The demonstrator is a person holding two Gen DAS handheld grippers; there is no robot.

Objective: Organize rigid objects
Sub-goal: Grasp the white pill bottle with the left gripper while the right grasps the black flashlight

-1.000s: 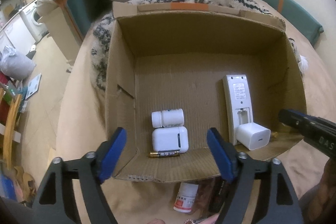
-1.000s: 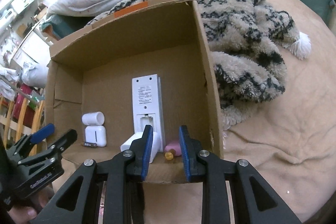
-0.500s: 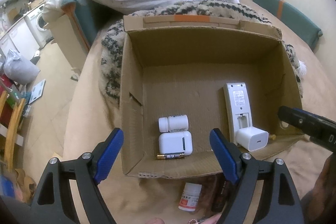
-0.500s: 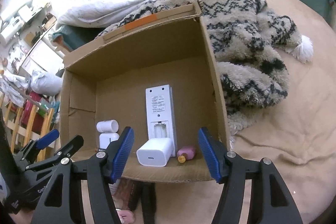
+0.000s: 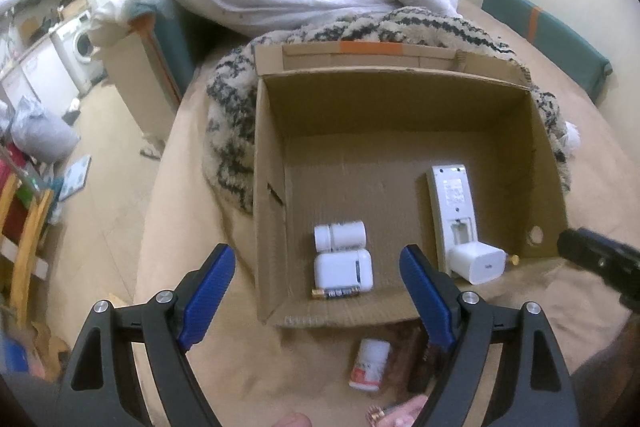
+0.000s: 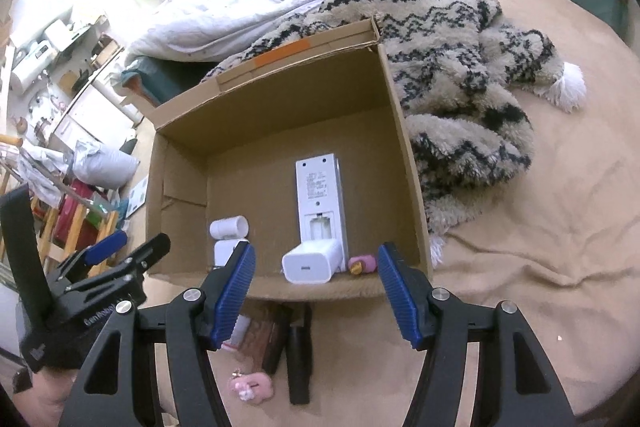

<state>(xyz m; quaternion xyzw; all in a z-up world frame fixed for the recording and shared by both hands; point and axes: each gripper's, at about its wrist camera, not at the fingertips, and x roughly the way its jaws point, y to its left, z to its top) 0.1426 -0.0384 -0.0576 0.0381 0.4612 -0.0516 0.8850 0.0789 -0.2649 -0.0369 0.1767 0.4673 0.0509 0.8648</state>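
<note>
Pill bottle point(image 5: 370, 363) lies on the bed outside the cardboard box's point(image 5: 344, 317) near wall, just below the left gripper's point(image 5: 316, 295) spread, empty fingers; right gripper point(image 6: 316, 293) likewise apart, empty.

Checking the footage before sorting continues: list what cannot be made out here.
- Dark items on the bed before the cardboard box: right wrist view, blurred, partly behind the right claw.
- Battery label: left wrist view, too small.
- Pink thing by the charger: half hidden, unidentifiable.
</note>
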